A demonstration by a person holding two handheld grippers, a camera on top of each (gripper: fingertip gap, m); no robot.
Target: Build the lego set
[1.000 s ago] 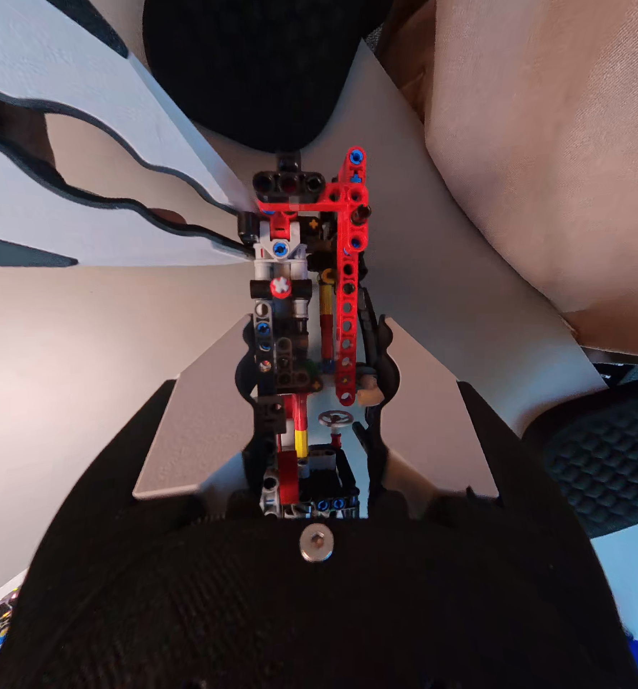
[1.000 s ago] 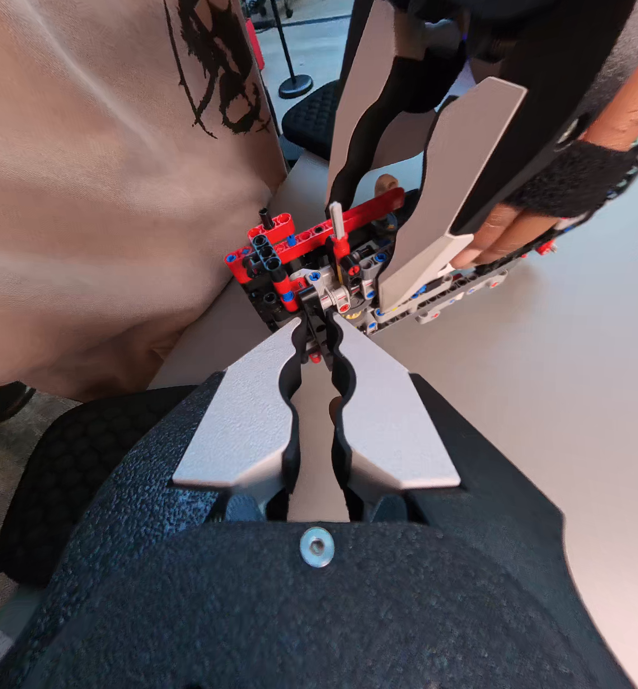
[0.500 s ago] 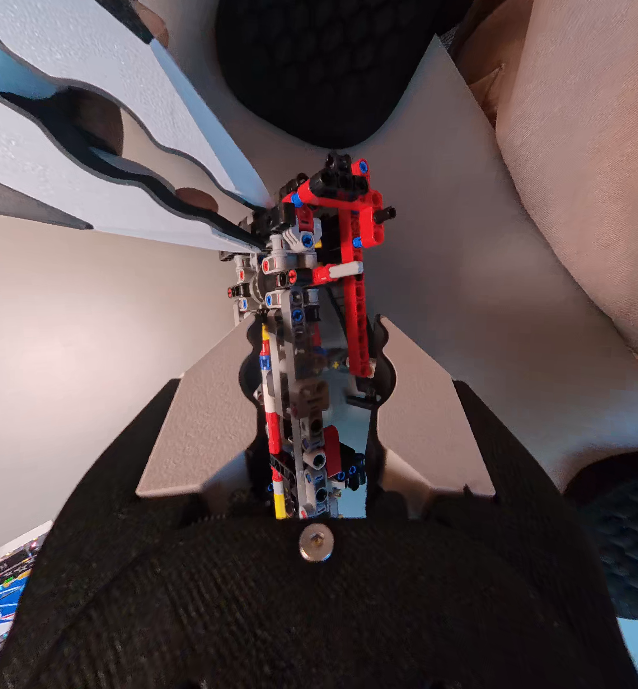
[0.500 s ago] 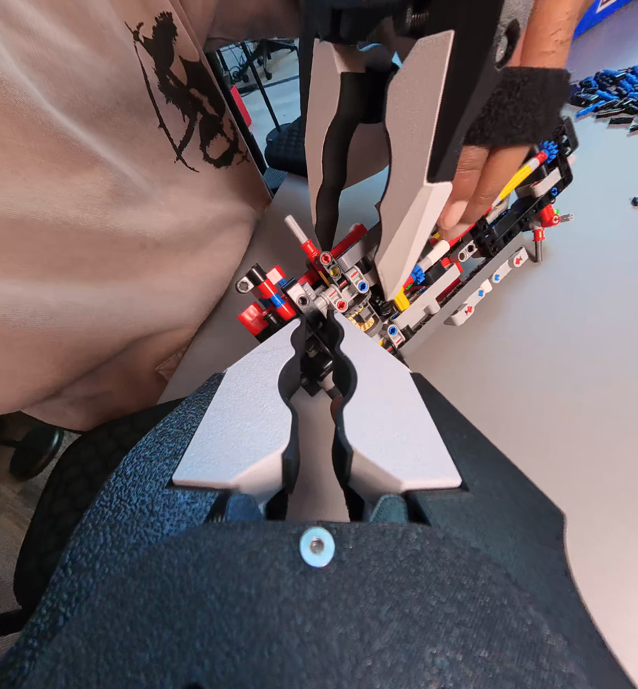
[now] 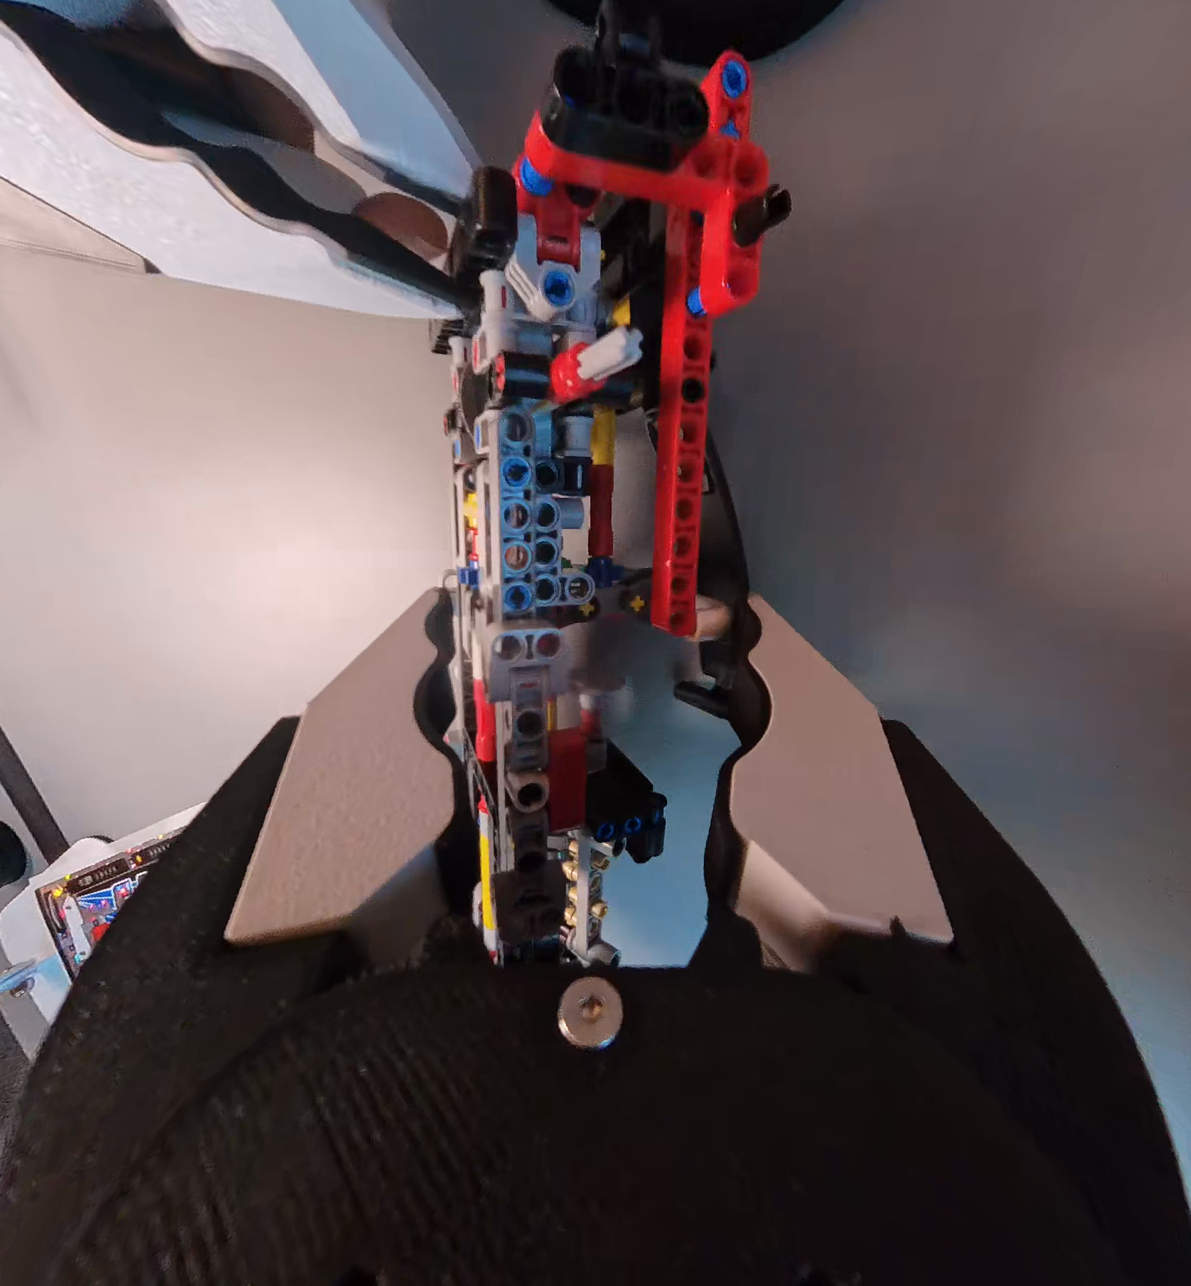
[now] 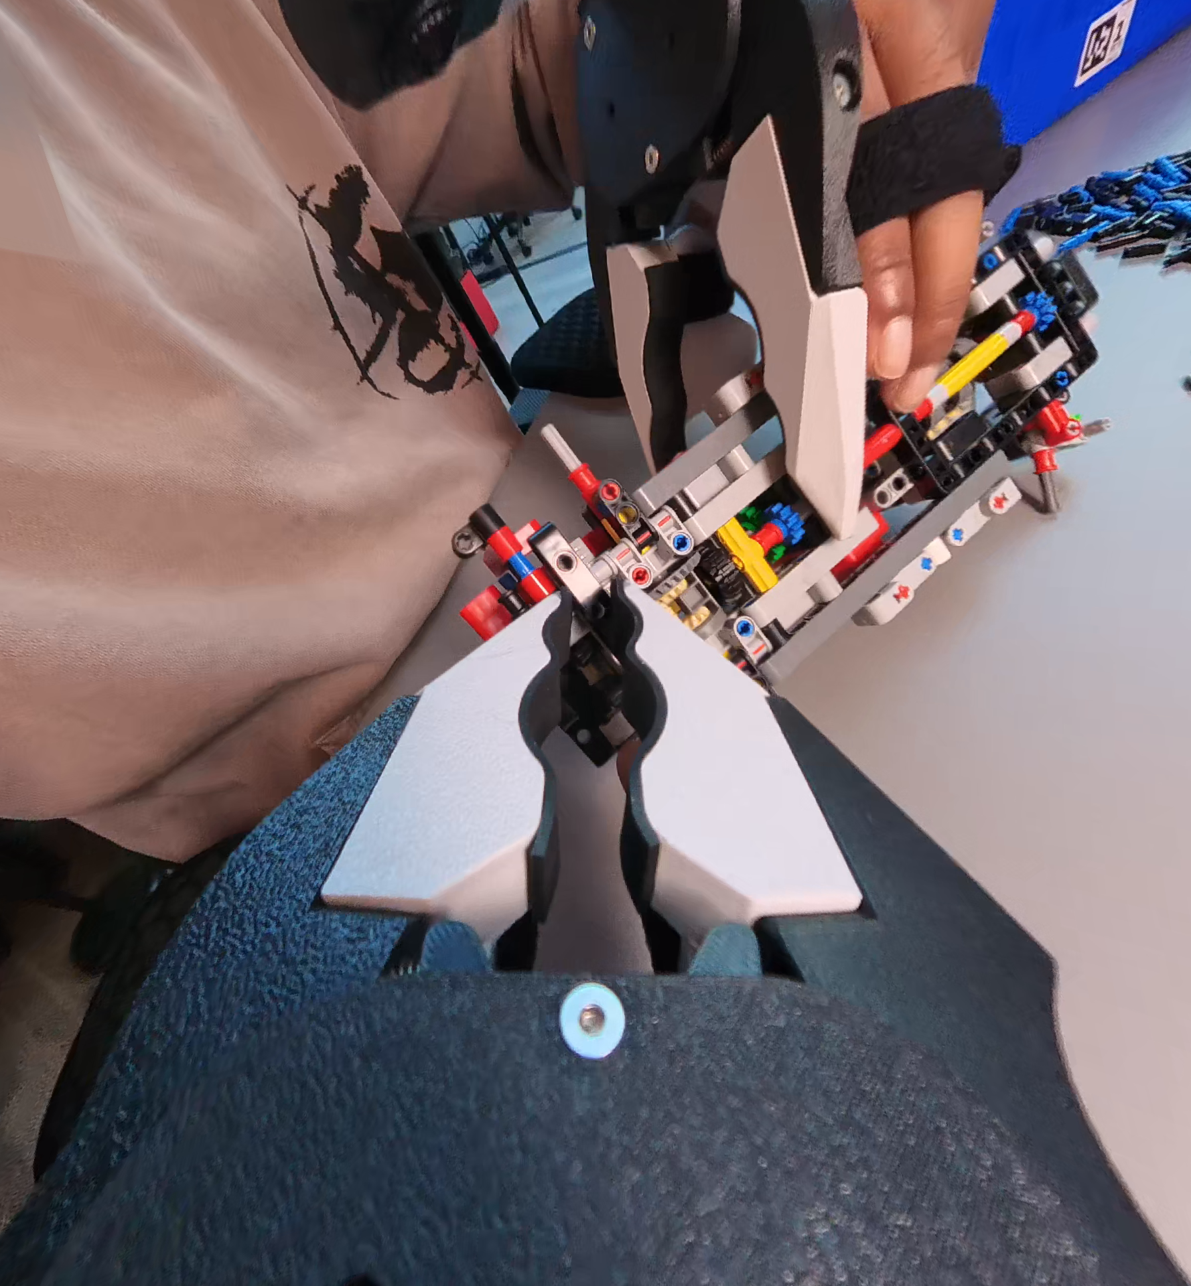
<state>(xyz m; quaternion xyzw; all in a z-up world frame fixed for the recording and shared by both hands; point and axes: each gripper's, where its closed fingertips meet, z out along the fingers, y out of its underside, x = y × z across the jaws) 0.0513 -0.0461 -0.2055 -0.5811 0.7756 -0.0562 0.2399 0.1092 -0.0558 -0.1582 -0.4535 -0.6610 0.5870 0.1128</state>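
Spanning gap between both grippers, lego model (image 6: 774, 529) is held above grey table (image 6: 996, 765). Left gripper (image 5: 589, 647) clamped around model's long frame. Right gripper (image 6: 589, 612) pinched narrow on black piece (image 6: 589, 703) at model's end.

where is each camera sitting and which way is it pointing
Left wrist view: sits on the left gripper, looking along its fingers down the length of the lego model held between them; the right gripper's tips enter from upper left.
Right wrist view: sits on the right gripper, facing the model's end and the person's beige shirt; a hand with the left gripper shows above.
Shared: the model, both grippers and the grey table.
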